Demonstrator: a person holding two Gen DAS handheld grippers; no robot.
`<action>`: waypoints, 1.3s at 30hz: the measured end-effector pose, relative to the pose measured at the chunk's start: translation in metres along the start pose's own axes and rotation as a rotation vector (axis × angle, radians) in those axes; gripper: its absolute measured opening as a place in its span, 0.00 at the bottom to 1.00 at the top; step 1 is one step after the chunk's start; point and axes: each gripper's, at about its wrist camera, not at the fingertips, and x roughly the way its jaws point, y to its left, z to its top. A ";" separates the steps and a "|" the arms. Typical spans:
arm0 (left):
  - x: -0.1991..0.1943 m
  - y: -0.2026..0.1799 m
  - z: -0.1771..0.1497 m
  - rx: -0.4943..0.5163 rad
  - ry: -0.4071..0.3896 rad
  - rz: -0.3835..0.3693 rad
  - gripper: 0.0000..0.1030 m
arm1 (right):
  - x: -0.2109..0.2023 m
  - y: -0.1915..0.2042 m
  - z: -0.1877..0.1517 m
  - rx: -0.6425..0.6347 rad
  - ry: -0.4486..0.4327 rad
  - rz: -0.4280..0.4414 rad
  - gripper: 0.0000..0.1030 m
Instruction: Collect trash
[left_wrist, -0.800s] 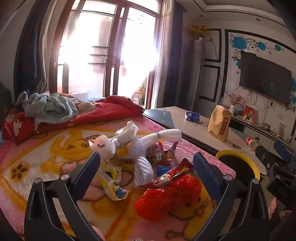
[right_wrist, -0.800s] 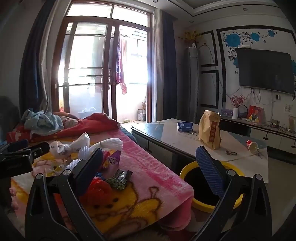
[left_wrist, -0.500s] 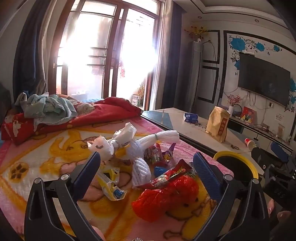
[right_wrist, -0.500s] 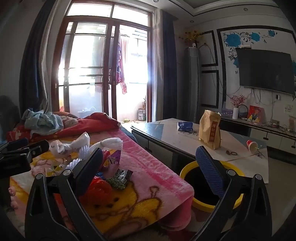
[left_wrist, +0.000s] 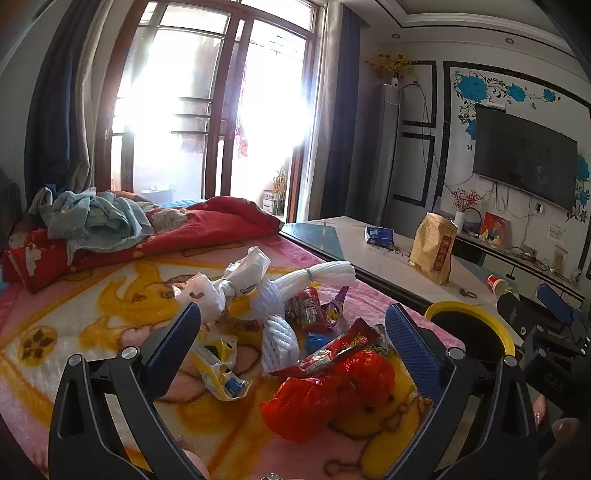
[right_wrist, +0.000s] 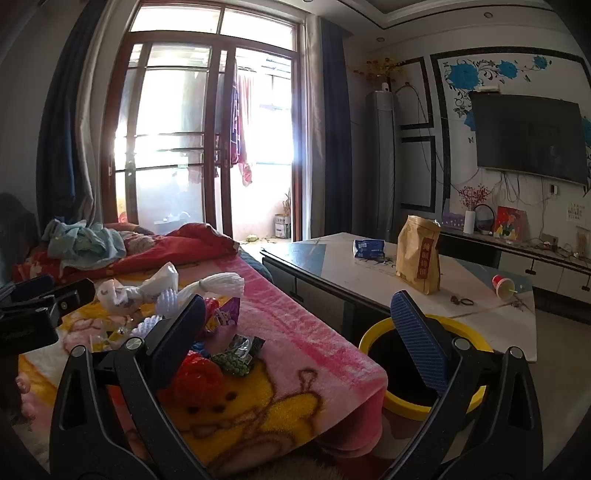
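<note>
A pile of trash lies on the pink cartoon blanket (left_wrist: 92, 332): a crumpled red plastic bag (left_wrist: 325, 395), a red snack wrapper (left_wrist: 340, 347), white foam nets (left_wrist: 280, 339), a knotted white bag (left_wrist: 221, 284) and a yellow wrapper (left_wrist: 218, 365). My left gripper (left_wrist: 291, 339) is open and empty, hovering just above the pile. My right gripper (right_wrist: 299, 332) is open and empty near the bed's corner, with a green wrapper (right_wrist: 236, 354) below it. A yellow-rimmed black bin (right_wrist: 424, 369) stands on the floor beside the bed; it also shows in the left wrist view (left_wrist: 472, 332).
A low table (right_wrist: 369, 273) stands right of the bed with a brown paper bag (right_wrist: 419, 254), a blue packet (right_wrist: 369, 247) and a red cup (right_wrist: 502, 286). A red quilt (left_wrist: 166, 232) and clothes (left_wrist: 92, 218) lie at the bed's far end.
The left wrist view has shifted slightly, with the trash pile sitting a little lower and left between the fingers. The right gripper has barely moved. Both stay open.
</note>
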 end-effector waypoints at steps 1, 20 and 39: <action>0.000 0.000 0.000 0.000 0.001 -0.001 0.94 | 0.000 0.000 0.000 0.000 0.000 0.000 0.90; -0.001 -0.001 -0.002 -0.001 0.002 0.002 0.94 | -0.001 0.002 0.002 -0.011 0.006 0.003 0.90; 0.019 0.007 -0.011 -0.019 0.049 -0.001 0.94 | 0.012 0.001 0.002 0.006 0.092 0.061 0.90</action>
